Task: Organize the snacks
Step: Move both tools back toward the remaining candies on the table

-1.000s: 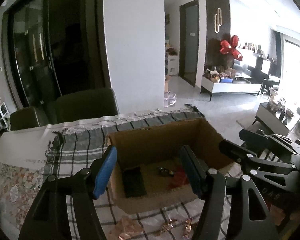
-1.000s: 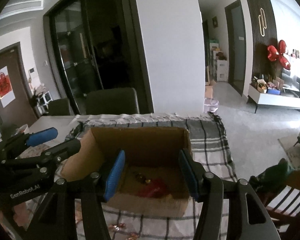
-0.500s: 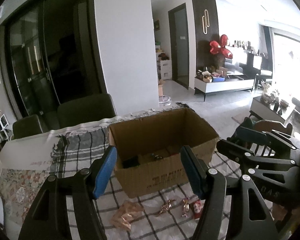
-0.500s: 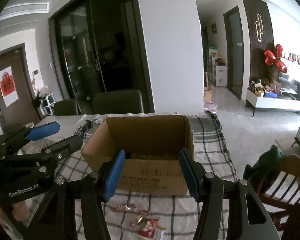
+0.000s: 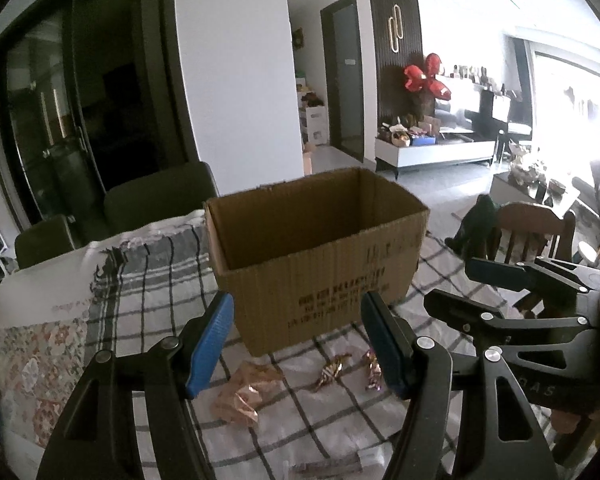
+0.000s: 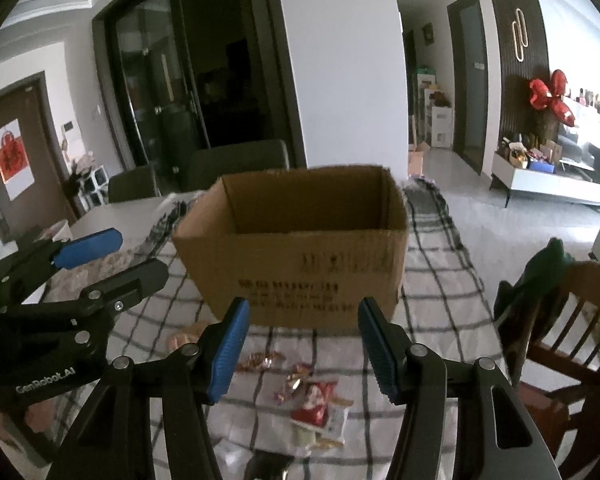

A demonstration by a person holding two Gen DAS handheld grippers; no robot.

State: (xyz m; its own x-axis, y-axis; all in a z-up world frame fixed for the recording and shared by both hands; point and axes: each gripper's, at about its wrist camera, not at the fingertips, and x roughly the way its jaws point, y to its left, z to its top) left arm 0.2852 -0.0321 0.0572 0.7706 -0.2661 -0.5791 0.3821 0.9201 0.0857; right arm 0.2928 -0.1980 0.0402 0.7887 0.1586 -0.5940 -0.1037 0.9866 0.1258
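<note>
Two grippers of mine, left [image 5: 296, 340] and right [image 6: 302, 348], both spread and empty, above wrapped snacks [image 6: 320, 400] lying on the checked cloth [image 5: 148, 280] before the open cardboard box [image 5: 320, 248].

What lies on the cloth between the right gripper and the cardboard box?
In the right wrist view, loose snacks: a gold-wrapped candy, a second candy and a red packet, between the right gripper and the cardboard box.

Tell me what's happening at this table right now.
A person is sorting snacks with two handheld tongs. Both the left tongs and the right tongs are open and empty, in front of a cardboard box. Wrapped candies and a red snack packet lie loose on the checked cloth.
</note>
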